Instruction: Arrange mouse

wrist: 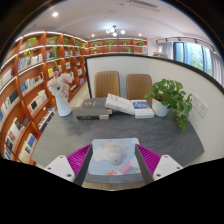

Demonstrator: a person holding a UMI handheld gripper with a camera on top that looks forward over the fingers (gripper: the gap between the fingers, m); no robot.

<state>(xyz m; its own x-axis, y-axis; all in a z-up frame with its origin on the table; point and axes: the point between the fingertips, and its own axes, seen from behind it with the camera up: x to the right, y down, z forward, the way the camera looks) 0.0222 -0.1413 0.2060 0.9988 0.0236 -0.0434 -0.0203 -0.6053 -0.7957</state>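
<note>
Claw [113, 165] at bottom centre, fingers apart, pale flat thing (mouse? hard to tell) [113, 153] sat between pads, gaps unclear. Grey worktop [70, 130] mid-frame; books [120, 103] centre, plant [170, 98] right. Risk: clamp missed, thing slid off worktop.

A small pale mouse [115, 152], whitish with a faint pink tint, lies flat on a grey-blue rectangular mat [116, 172] at the near edge of the grey table [150, 135]. It sits between the gripper [113, 158]'s spread fingers, untouched; its finer details are too small to tell.
</note>
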